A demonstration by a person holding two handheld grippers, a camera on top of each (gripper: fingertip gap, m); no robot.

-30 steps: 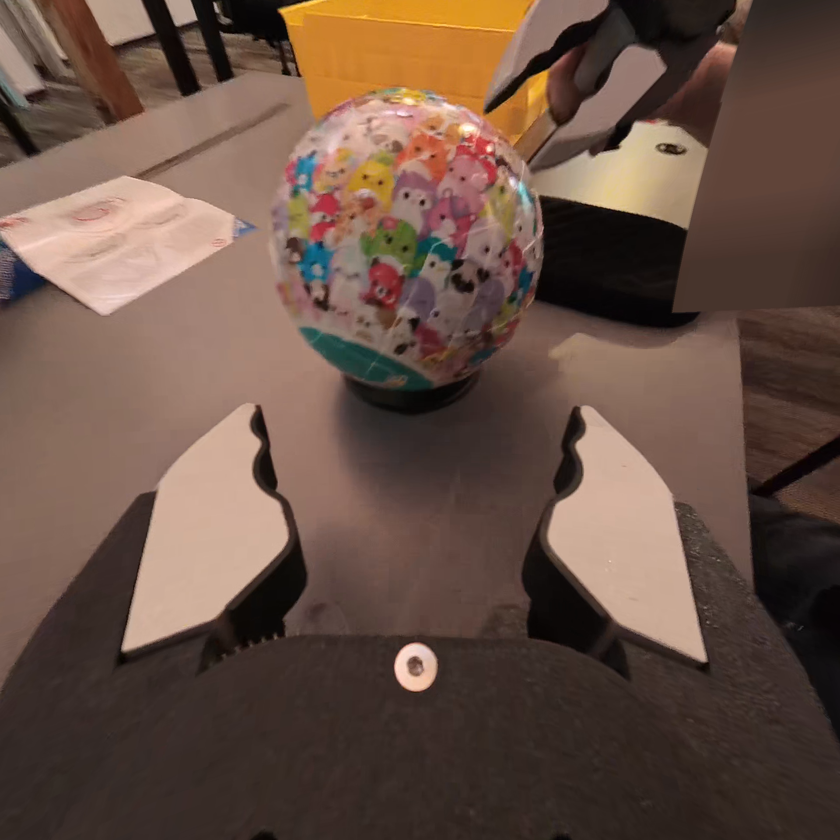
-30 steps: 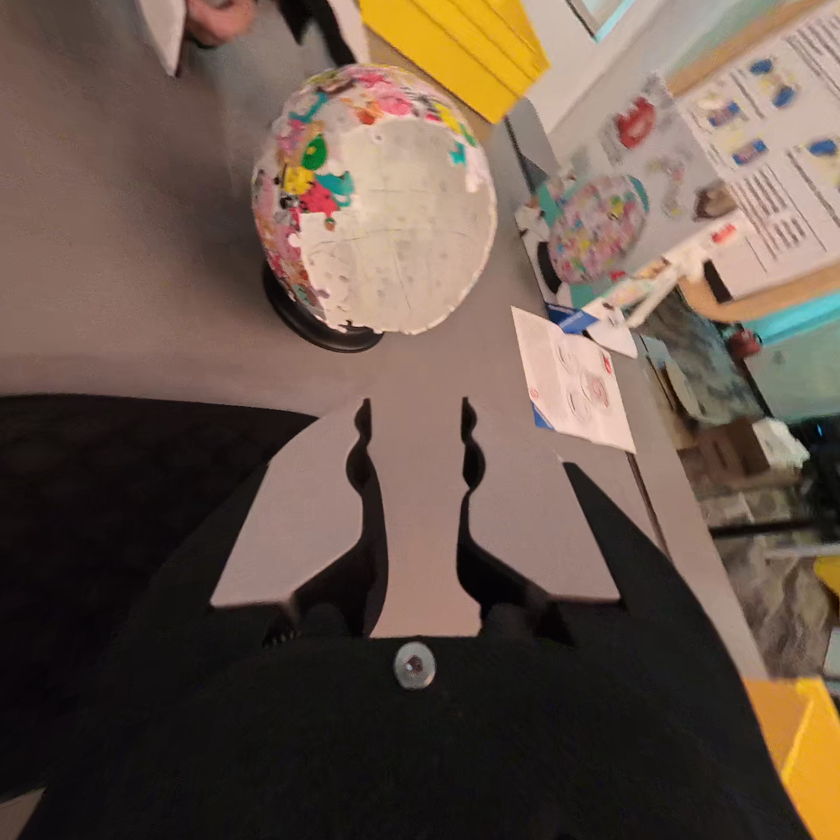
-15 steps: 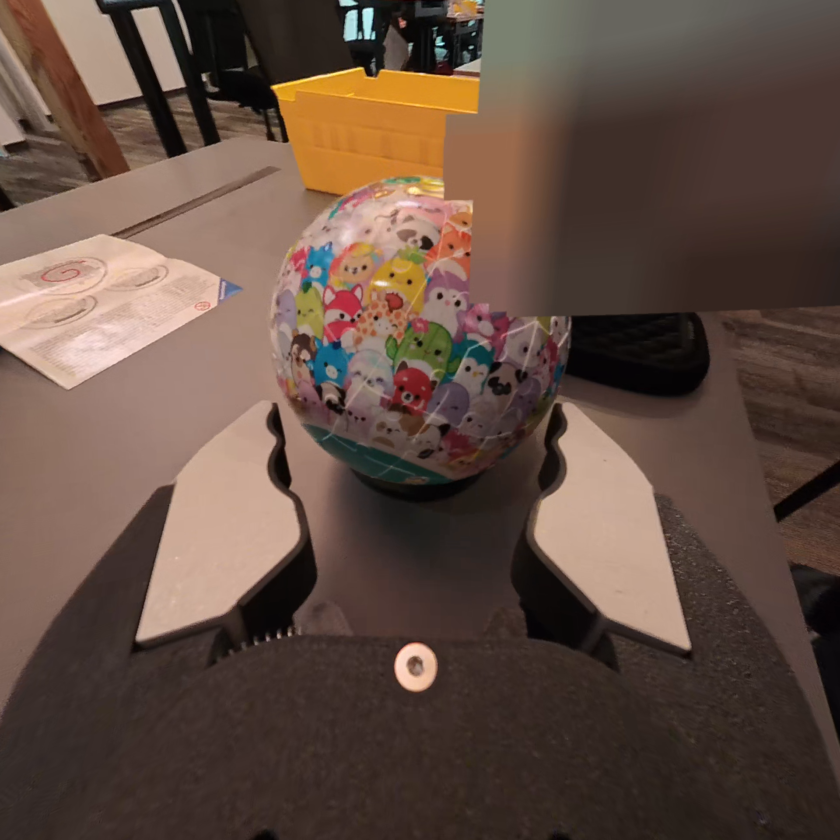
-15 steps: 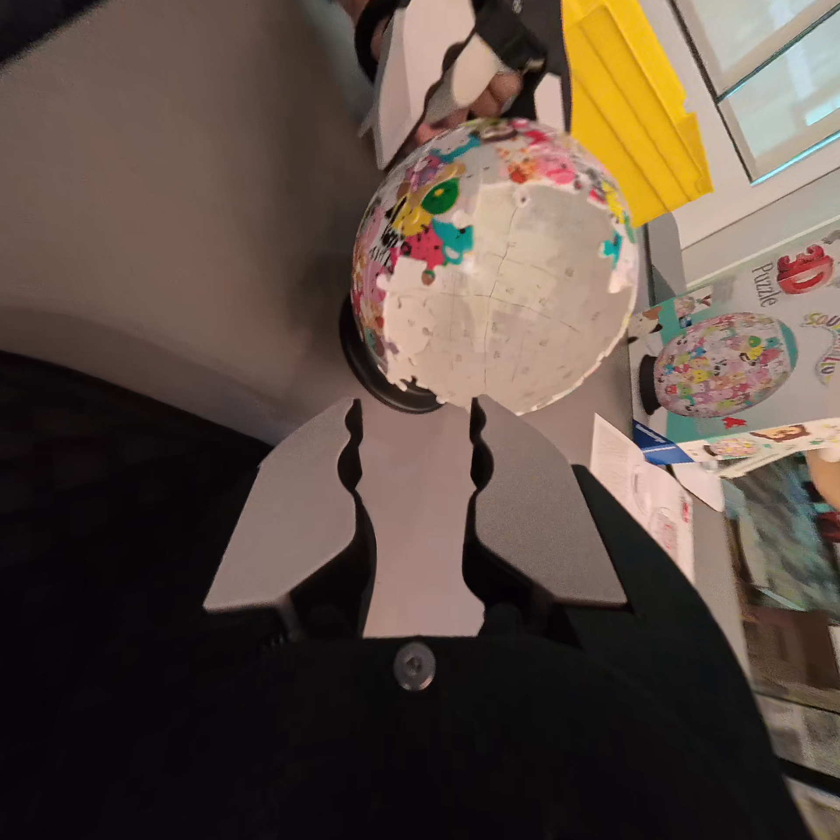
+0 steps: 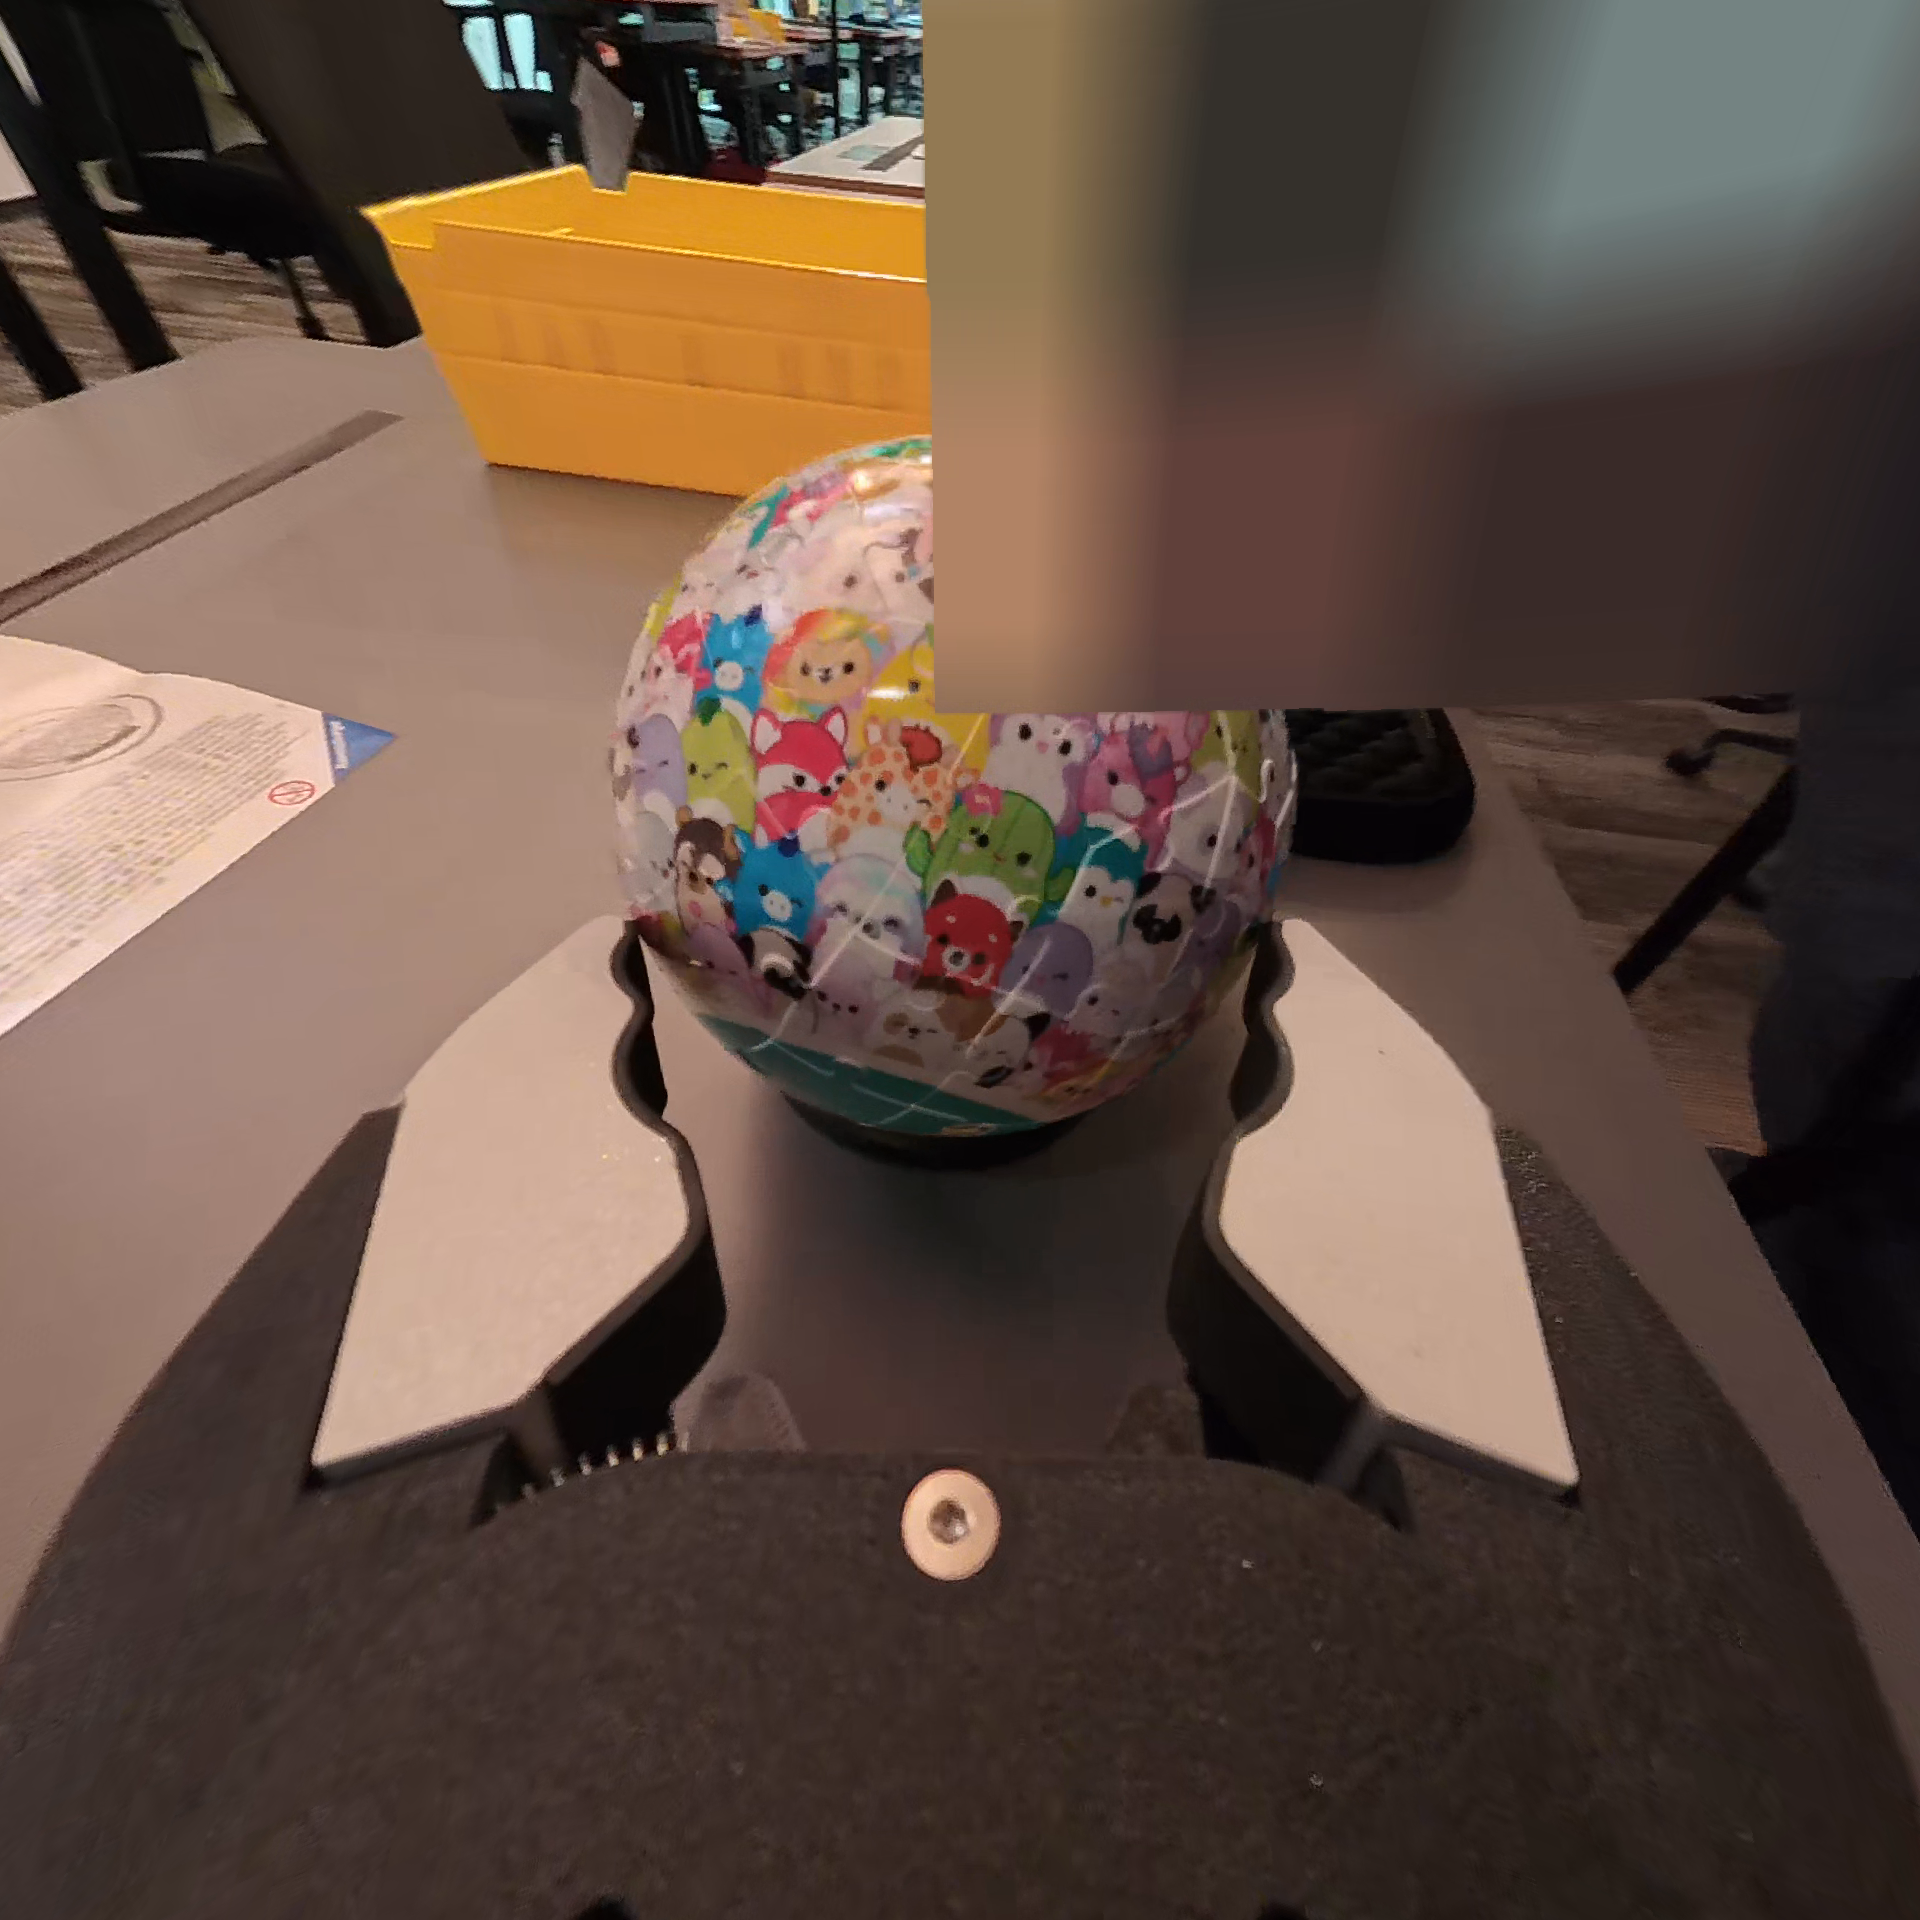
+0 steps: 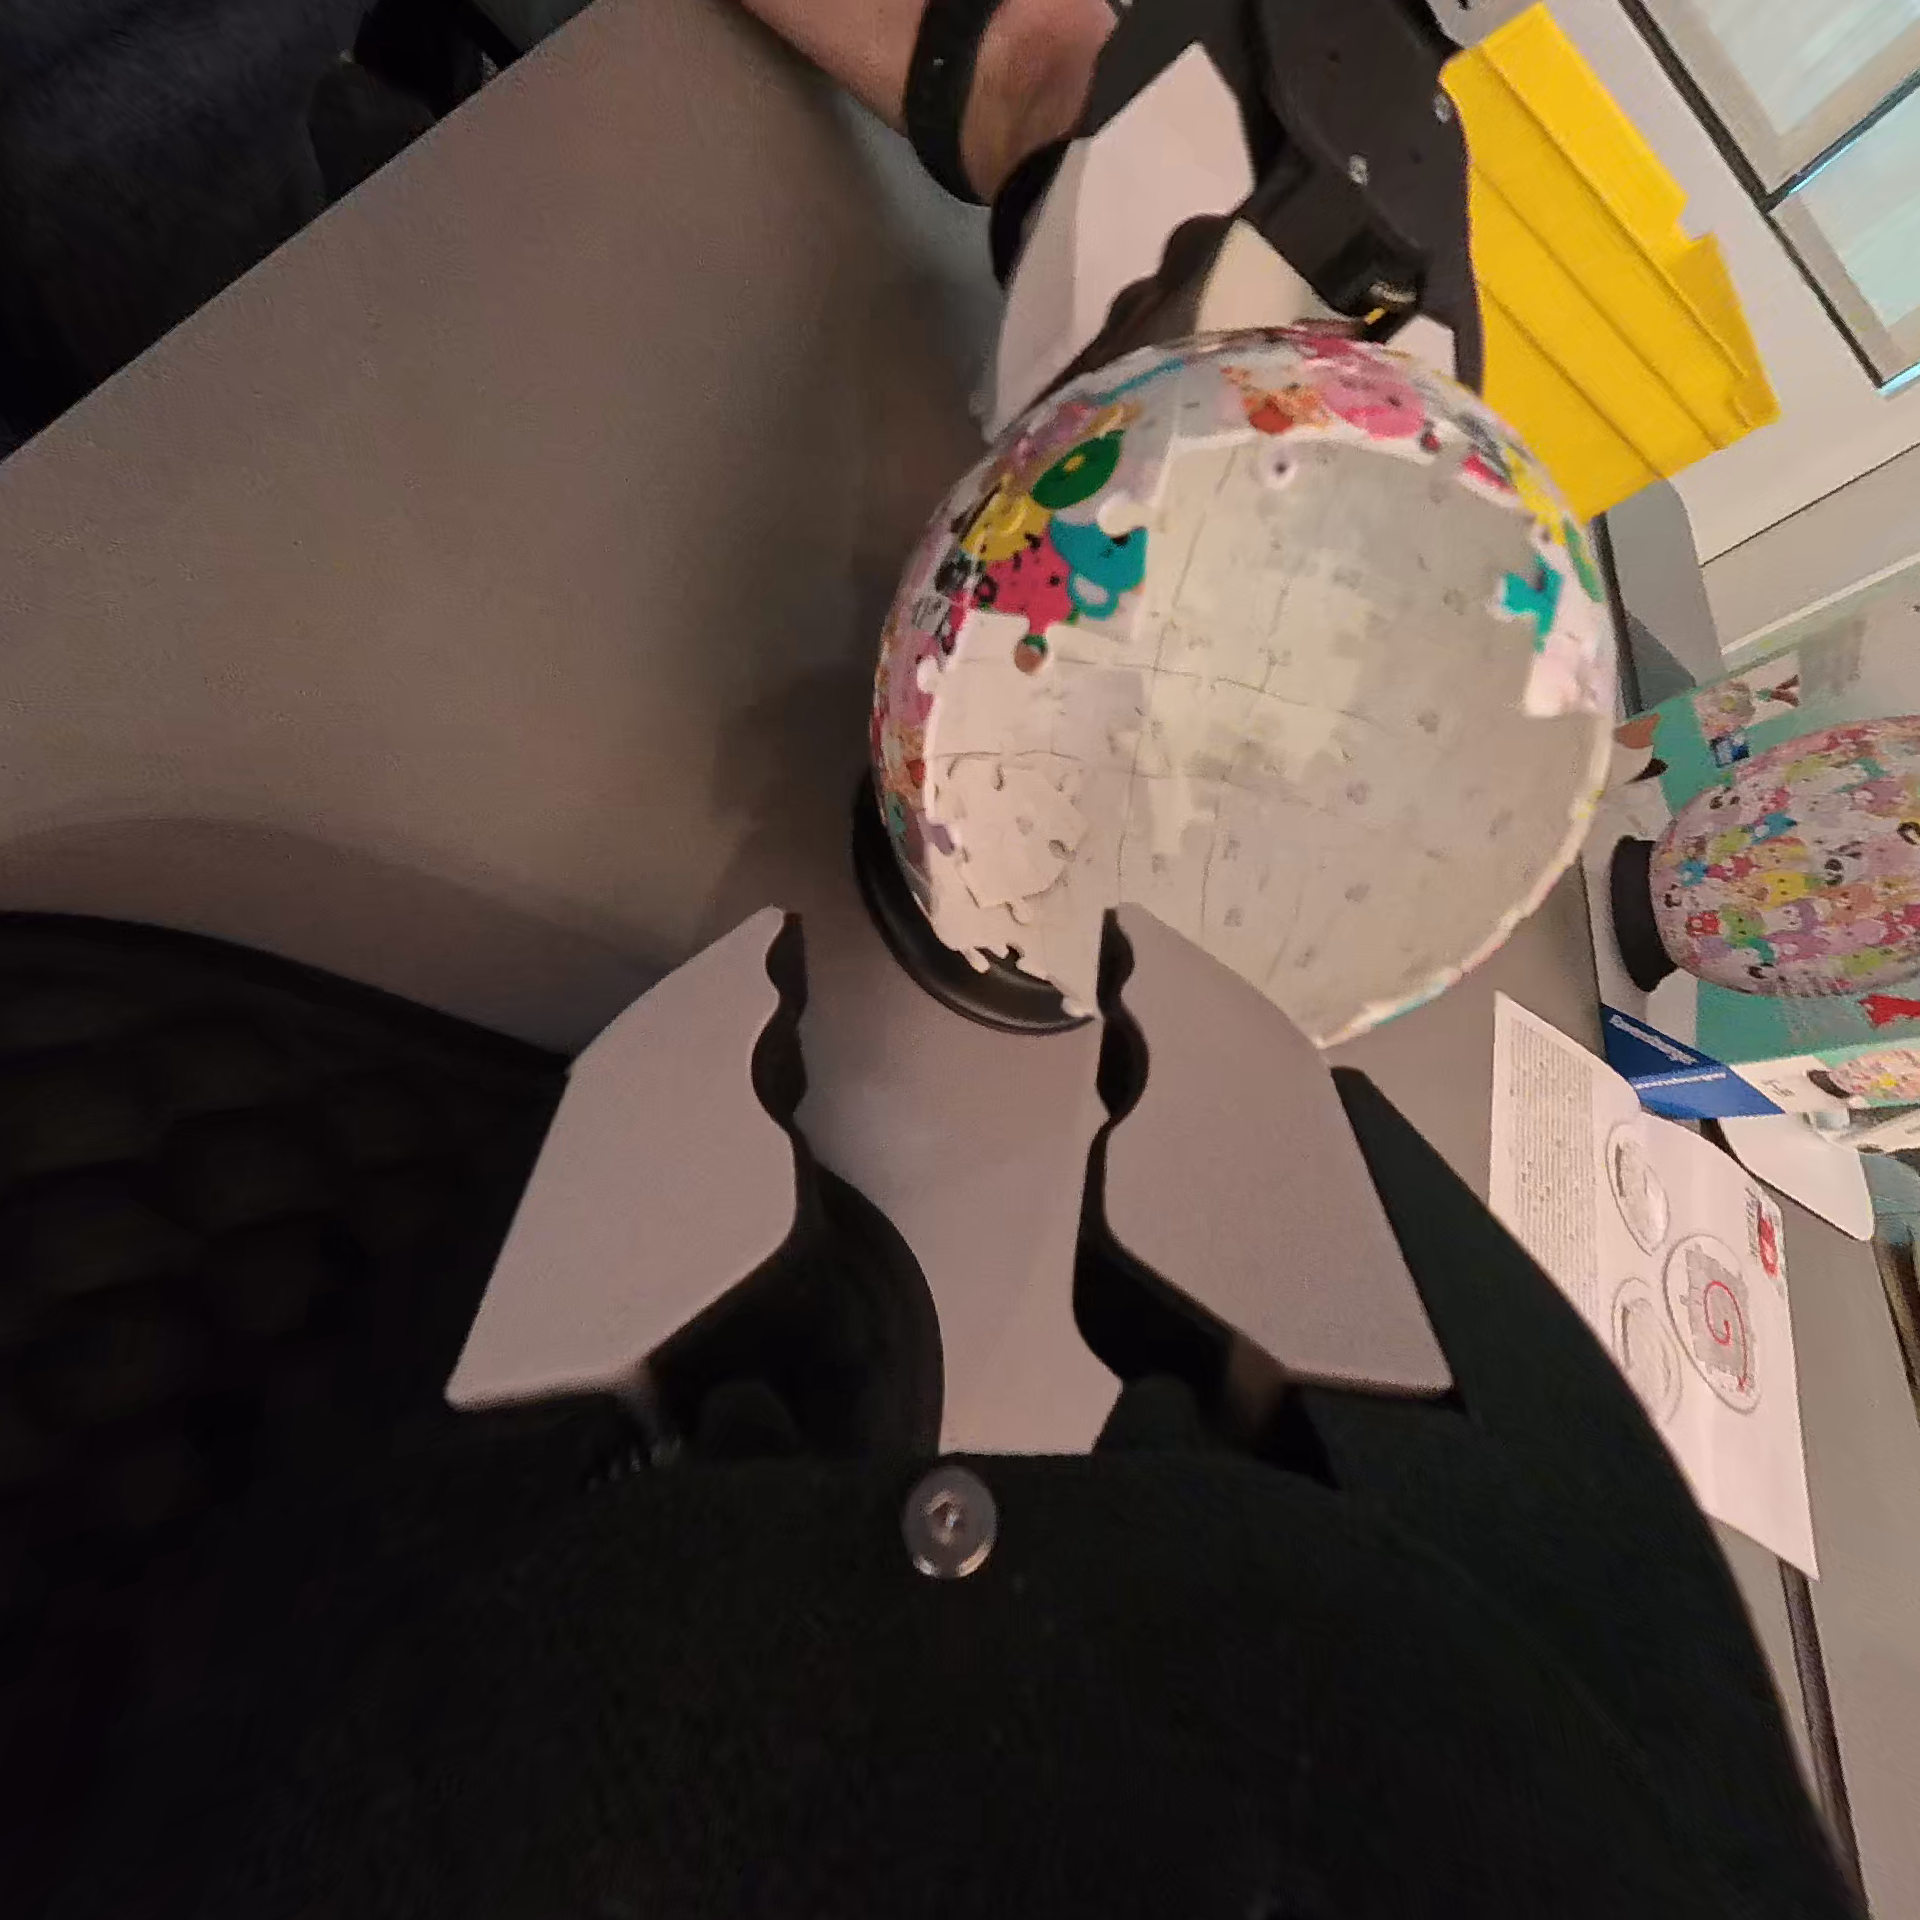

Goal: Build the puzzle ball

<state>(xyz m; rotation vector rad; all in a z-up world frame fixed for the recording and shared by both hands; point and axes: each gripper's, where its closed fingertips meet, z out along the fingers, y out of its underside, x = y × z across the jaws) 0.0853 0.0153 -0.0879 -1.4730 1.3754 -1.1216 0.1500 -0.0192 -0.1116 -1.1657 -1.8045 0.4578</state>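
The puzzle ball (image 5: 935,862) sits on a round black stand (image 5: 935,1138) just ahead of the left claw (image 5: 951,945), whose two flat grey fingers are spread wide, their wavy black-edged tips at either side of the ball's lower half; whether they touch it I cannot tell. This side of the ball is glossy, covered in bright cartoon animals, with a teal band at the bottom. Seen from the right claw (image 6: 951,945), the ball (image 6: 1247,665) shows a large matte white patch of bare interlocking pieces. That claw is partly spread and empty, its right fingertip just beside the ball's lower edge. The tabletop (image 5: 364,644) is smooth grey. Left of the left claw lies a folded paper leaflet (image 5: 135,800); beyond the ball stands a ridged yellow plastic bin (image 5: 675,343).
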